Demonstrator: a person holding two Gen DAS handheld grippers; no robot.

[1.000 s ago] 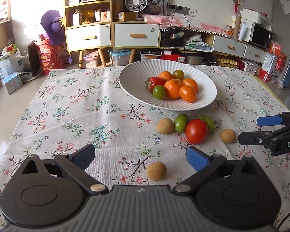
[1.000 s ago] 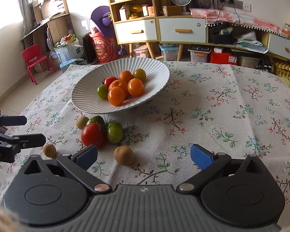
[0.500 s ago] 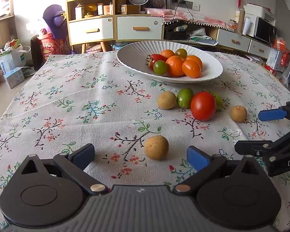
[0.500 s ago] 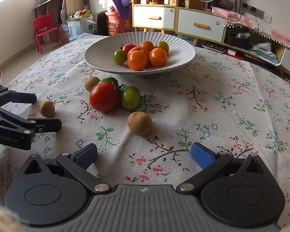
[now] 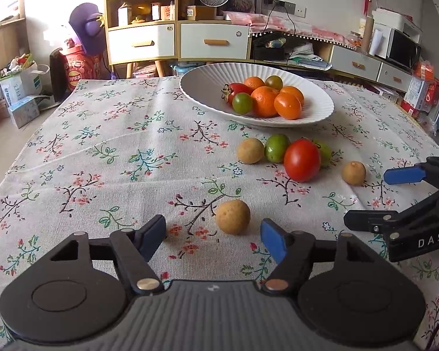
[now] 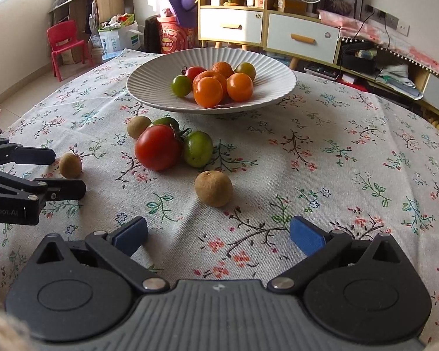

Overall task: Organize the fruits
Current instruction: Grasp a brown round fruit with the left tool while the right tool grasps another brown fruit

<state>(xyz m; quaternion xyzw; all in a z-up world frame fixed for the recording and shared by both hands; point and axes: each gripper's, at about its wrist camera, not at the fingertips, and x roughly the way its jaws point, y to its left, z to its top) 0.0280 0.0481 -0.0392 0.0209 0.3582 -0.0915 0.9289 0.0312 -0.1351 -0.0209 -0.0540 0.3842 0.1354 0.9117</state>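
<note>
Left claw [image 5: 213, 235] narrower than before, closing beside round longan [image 5: 232, 217].

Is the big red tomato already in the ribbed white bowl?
No, the big red tomato lies on the floral tablecloth in front of the ribbed white bowl.

The left tongs [image 5: 213, 235] have dropped toward the brown fruit [image 5: 232, 217], jaws closing.

Left gripper [image 5: 213, 234] closing around a tan fruit

Fruit [image 5: 232, 217], perhaps a longan, lies on the floral tabletop [image 5: 102, 158] between the fingers [image 5: 273, 241], untouched.
</note>
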